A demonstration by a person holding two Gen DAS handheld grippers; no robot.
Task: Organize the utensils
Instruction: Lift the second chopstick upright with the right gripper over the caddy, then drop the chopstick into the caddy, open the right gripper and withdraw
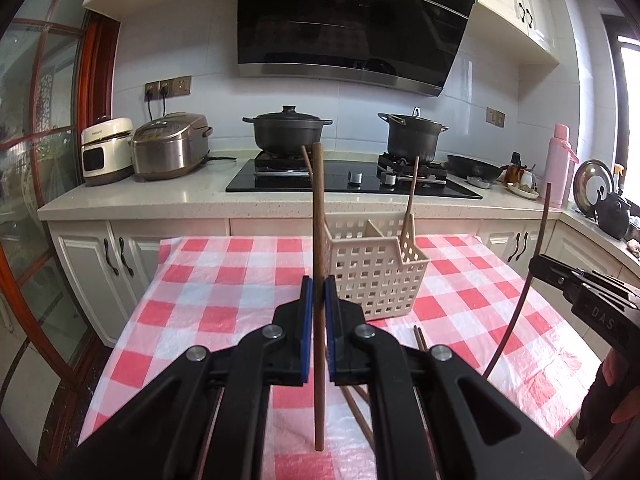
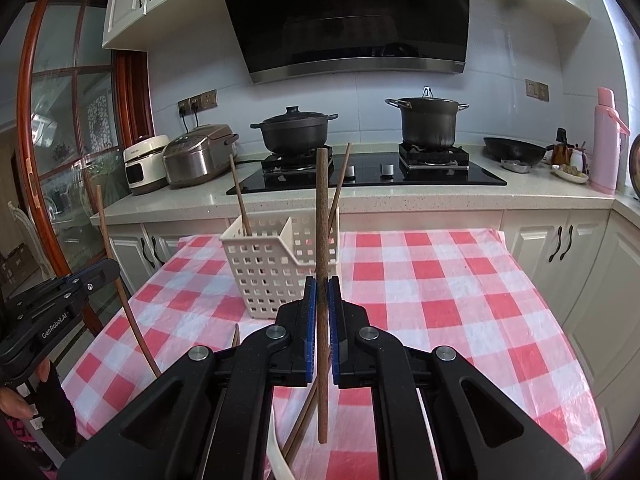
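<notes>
Two chopsticks are up in the air at once, one in each claw. The left claw pinches its stick near the middle, pads tight on the wood, the stick standing almost upright with a long tail hanging below. The right claw does the same with a darker stick, also upright, gripped about halfway along.

The basket sits toward the far side of the checked surface, just beyond both claws. It has a divider, and a couple of sticks already lean in it, one at each end as far as I can tell. More chopsticks lie loose on the cloth nearer to me, partly hidden under the claws.

What worries me is the length sticking out below each grip. If either stick is lowered without first clearing the rim, its lower end could catch on the basket wall and tip or shove the light plastic thing. Smooth round wood held at one narrow point could also swivel between the pads, so the tip would swing off line and miss the compartment. Both claws heading for the same small opening could knock each other, or the leaning sticks. A dropped stick would likely roll among those on the cloth.
</notes>
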